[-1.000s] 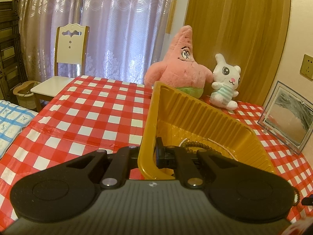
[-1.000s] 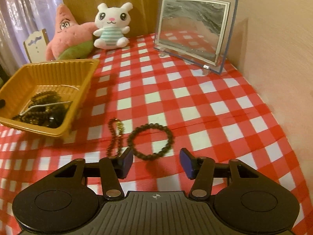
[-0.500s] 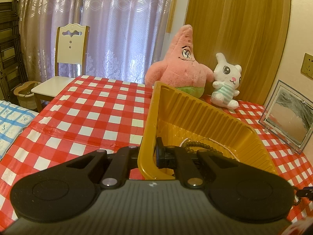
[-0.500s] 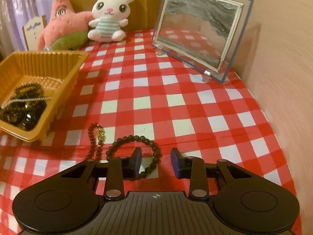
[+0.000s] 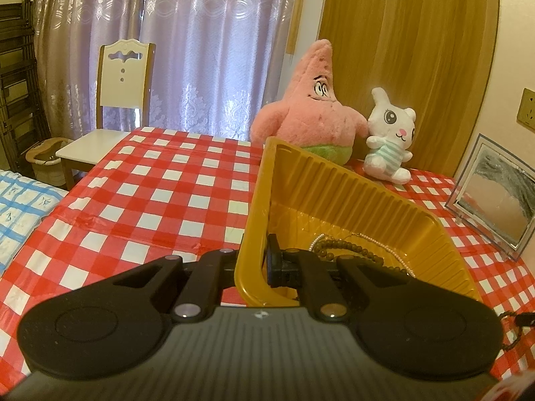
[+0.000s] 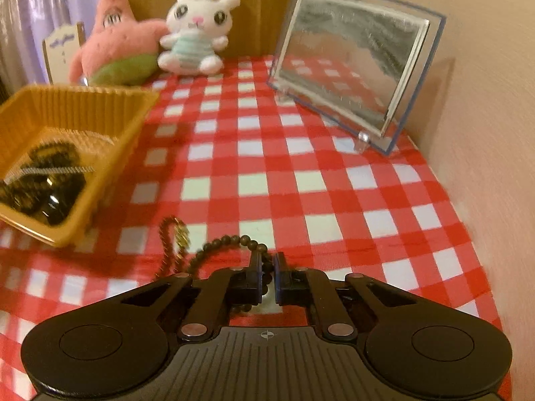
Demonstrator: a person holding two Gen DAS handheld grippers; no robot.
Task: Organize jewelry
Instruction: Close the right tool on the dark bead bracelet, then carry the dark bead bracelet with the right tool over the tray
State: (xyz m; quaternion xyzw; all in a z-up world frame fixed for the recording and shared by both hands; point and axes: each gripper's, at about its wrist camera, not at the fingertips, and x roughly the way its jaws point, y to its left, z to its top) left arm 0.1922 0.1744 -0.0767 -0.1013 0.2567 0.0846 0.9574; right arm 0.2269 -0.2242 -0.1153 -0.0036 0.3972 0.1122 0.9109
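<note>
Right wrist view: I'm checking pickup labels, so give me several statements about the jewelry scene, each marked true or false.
1. The right gripper is pinching the dark bead bracelet. True.
2. The yellow tray is empty. False: it holds beaded jewelry.
3. The left gripper grips the tray's wall. True.
4. The reddish bead chain lies inside the tray. False: it lies on the checked tablecloth.

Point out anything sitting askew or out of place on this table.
The yellow tray is tipped up on one side, its wall pinched by the left claw. Two bracelets lie outside it: the dark bead bracelet in the right claw, and a brown one.
</note>
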